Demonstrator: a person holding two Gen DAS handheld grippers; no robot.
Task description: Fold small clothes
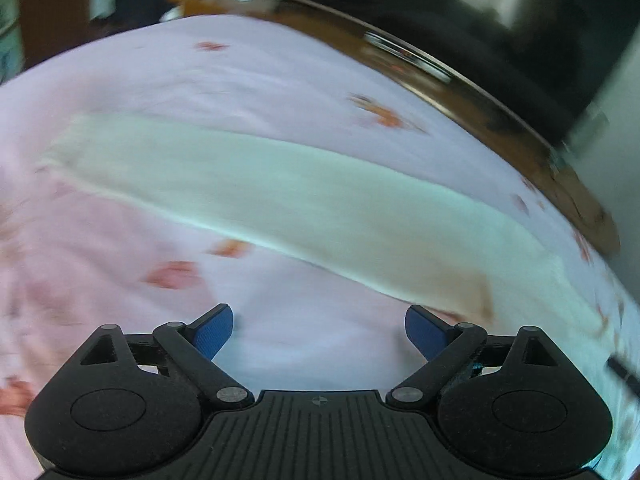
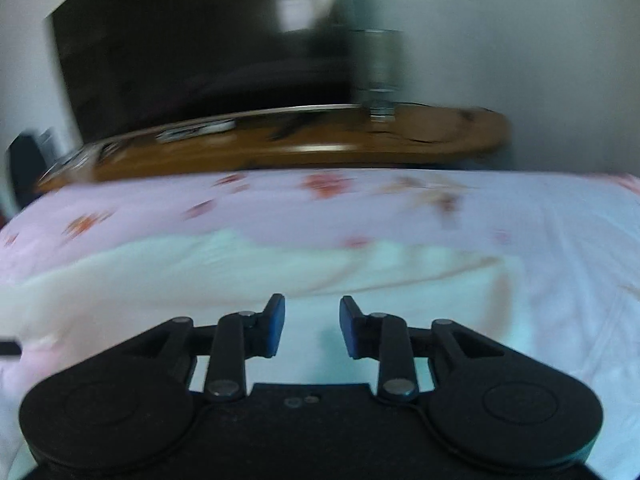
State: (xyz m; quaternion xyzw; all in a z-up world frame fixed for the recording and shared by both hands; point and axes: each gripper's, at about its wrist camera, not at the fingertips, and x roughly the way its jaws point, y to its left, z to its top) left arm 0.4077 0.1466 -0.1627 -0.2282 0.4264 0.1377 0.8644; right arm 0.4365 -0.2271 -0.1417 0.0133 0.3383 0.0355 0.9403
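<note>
A pale mint-white garment [image 1: 280, 192] lies flat as a long band across a pink floral sheet [image 1: 200, 80]; both views are blurred by motion. My left gripper [image 1: 319, 334] hovers just short of the band's near edge, jaws wide apart, nothing between the blue pads [image 1: 212, 334]. In the right wrist view the same garment [image 2: 200, 272] spreads under and ahead of my right gripper [image 2: 312, 326]. Its jaws stand partly apart with a clear gap, and no cloth shows between the pads [image 2: 276, 326].
A brown wooden rail [image 2: 320, 140] runs along the far edge of the bed, also seen as a curved rail [image 1: 460, 92] at upper right. Behind it stands a dark screen [image 2: 180, 40] against a pale wall. The floral sheet [image 2: 520, 220] continues to the right.
</note>
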